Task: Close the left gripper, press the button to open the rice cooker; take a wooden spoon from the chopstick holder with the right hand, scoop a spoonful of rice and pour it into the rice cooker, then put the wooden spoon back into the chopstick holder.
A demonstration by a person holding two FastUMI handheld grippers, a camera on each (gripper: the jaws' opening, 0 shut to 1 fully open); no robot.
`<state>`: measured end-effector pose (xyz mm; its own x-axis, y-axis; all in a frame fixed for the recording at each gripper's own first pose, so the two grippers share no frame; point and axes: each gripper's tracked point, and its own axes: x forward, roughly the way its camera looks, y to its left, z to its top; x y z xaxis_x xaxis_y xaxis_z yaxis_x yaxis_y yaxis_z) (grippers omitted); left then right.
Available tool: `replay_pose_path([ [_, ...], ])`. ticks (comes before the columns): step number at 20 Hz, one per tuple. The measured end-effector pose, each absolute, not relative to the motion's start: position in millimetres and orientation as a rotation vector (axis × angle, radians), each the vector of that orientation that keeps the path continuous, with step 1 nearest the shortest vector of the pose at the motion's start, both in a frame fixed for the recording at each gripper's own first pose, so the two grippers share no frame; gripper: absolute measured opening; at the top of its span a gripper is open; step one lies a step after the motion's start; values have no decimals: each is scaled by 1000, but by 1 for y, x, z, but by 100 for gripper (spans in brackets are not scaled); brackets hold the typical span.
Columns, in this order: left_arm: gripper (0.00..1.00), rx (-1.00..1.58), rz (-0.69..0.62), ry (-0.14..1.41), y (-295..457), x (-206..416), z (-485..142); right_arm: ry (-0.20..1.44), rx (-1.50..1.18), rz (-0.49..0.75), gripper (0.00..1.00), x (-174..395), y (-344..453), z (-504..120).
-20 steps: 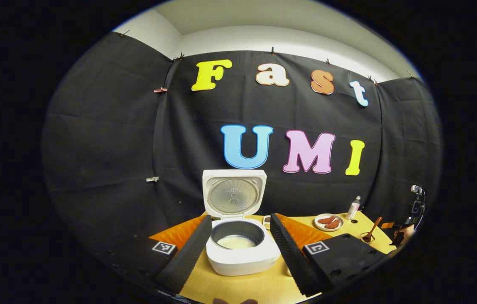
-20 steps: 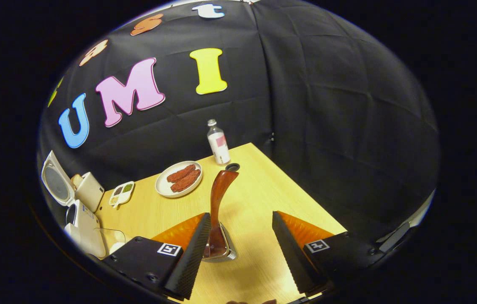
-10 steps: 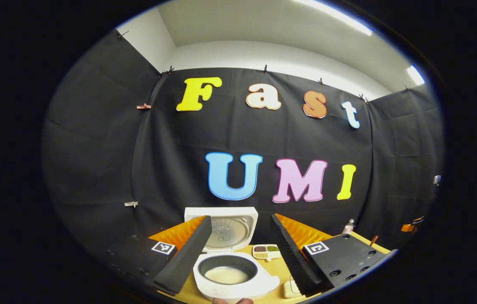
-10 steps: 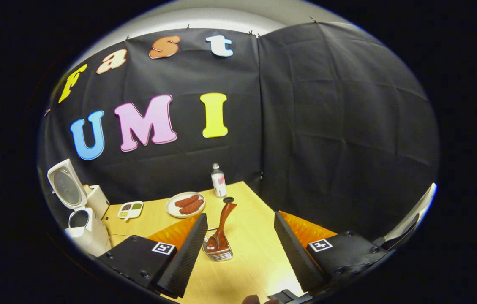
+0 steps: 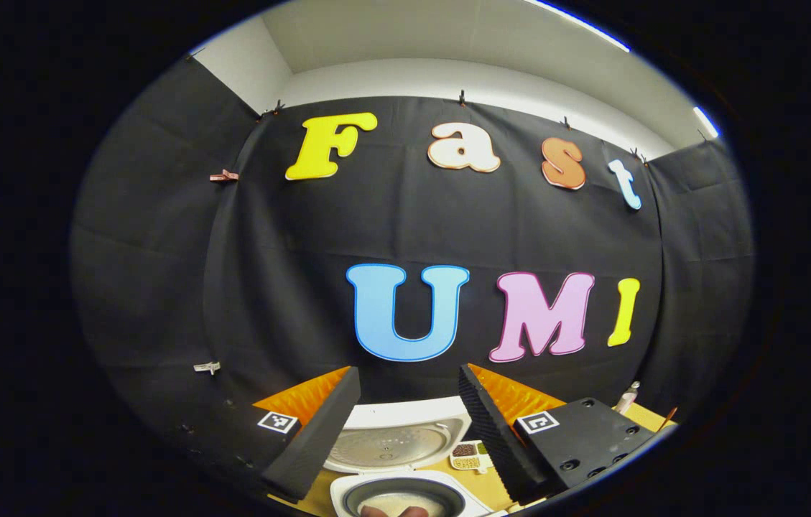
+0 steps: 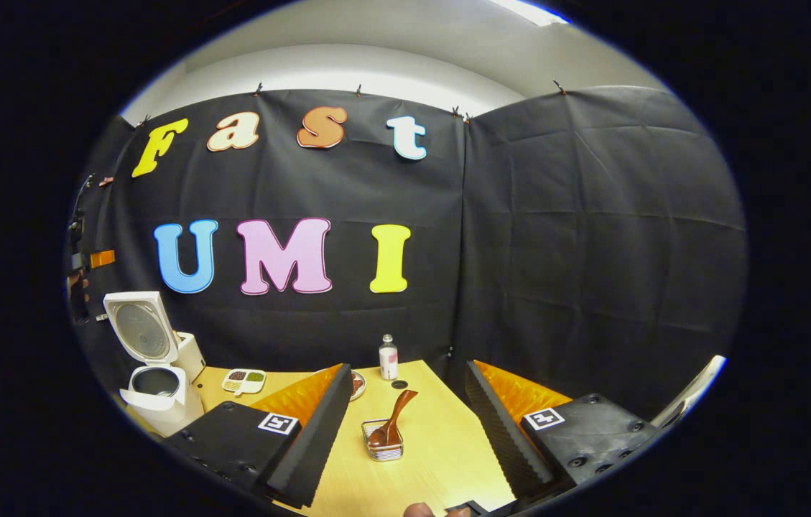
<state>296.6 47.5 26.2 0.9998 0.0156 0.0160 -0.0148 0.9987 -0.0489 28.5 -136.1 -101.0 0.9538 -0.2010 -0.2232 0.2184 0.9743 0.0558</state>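
Both grippers are held apart and empty. The wooden spoon [image 6: 391,424] is seen leaning in the chopstick holder [image 6: 383,444] on the table [image 6: 441,445]; a bump from the right gripper [image 6: 405,431] could tip it. The rice cooker [image 6: 154,373] is left open, far left.

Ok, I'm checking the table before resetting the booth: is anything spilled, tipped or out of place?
Nothing stands out. The rice cooker stands upright with its lid up, the wooden spoon leans in the chopstick holder, and the bottle is upright. No spilled rice shows on the table.
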Motion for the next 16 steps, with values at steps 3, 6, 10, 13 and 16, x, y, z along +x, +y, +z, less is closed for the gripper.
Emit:
replay_pose_path([
  [3, 95, 0, 41, 15, 58, 344, 11, 221, 57, -255, 98, 13, -138, -98],
  [6, 95, -4, 63, 49, 67, 381, -8, 244, 27, -293, 98, -1, -143, -103],
  [10, 95, 21, 83, 119, 73, 413, -40, 229, 25, -341, 99, -15, -150, -92],
  [13, 95, 1, 92, 192, 74, 421, -67, 210, 29, -375, 100, -31, -156, -84],
  [16, 99, -55, 106, 212, 73, 416, -77, 213, 15, -381, 99, -44, -157, -82],
])
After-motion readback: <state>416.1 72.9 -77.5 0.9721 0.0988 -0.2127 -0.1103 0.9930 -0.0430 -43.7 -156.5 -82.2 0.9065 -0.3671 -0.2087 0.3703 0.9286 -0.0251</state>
